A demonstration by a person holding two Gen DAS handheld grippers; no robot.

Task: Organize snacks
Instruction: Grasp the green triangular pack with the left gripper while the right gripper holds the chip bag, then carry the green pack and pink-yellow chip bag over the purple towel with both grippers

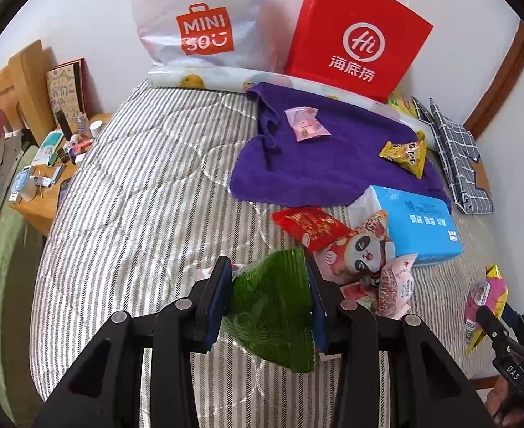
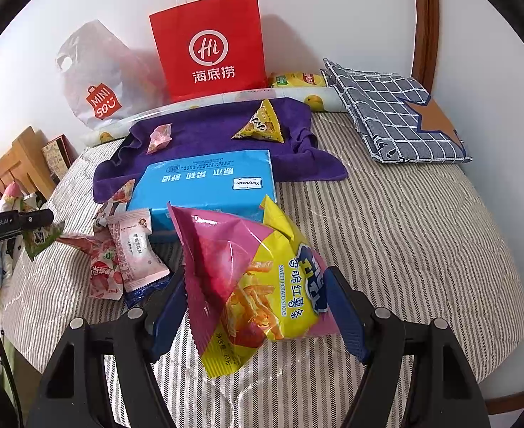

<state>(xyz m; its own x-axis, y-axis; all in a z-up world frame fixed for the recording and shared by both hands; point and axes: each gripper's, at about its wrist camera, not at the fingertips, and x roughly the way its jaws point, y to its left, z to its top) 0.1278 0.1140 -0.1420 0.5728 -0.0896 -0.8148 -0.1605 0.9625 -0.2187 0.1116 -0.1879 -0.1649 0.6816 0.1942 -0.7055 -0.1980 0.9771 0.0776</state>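
My left gripper (image 1: 269, 303) is shut on a green snack packet (image 1: 272, 314) and holds it above the striped bed (image 1: 137, 196). My right gripper (image 2: 258, 306) is shut on a pink and yellow sweet potato sticks bag (image 2: 255, 285); that bag also shows at the right edge of the left wrist view (image 1: 483, 299). A purple towel (image 1: 333, 149) lies at the back with a pink packet (image 1: 306, 125) and a yellow triangular packet (image 1: 406, 151) on it. A pile of red and pink snack packets (image 1: 351, 249) lies next to a blue tissue pack (image 1: 419, 221).
A red paper bag (image 1: 358, 35) and a white Miniso bag (image 1: 198, 21) lean on the wall behind the bed. A folded checked cloth (image 2: 397, 114) lies at the back right. A cluttered wooden nightstand (image 1: 48, 178) stands left of the bed.
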